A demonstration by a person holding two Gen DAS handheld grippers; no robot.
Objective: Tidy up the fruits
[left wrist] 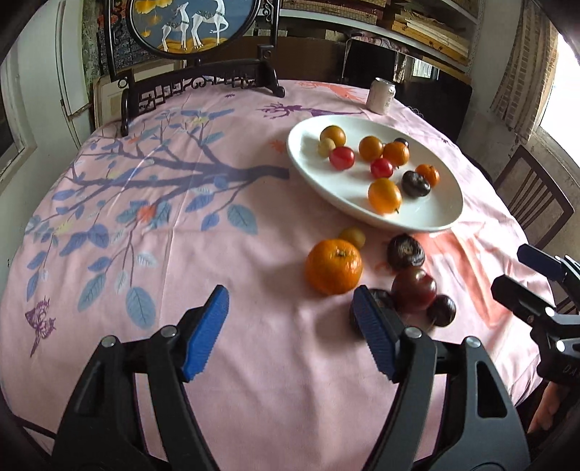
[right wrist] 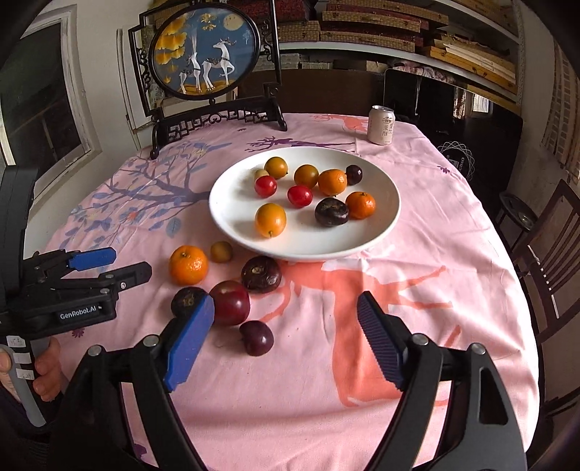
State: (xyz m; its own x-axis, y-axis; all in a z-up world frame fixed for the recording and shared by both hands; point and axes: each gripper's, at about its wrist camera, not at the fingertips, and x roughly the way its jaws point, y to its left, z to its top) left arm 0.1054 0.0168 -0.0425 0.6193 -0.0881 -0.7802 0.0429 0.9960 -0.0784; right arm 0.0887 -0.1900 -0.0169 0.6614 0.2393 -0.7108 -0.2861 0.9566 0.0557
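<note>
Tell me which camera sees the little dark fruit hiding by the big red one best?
The right wrist view: the dark fruit shows most of its top, left of the big red fruit. In the left wrist view, the left gripper's blue finger covers most of it.

Tablecloth (right wrist: 453, 224): pink, printed with blue-leaved, purple-branched tree and coral figure. Plate (right wrist: 389, 217): plain white. On plate: orange, red and dark purple fruit. Just beside plate: orange mandarin (right wrist: 188, 264), dark purple fruit. Gripper pads (right wrist: 188, 337): blue.

Home dining room: clothed table (right wrist: 453, 253), chairs (right wrist: 551, 261), shelves (right wrist: 417, 32).
</note>
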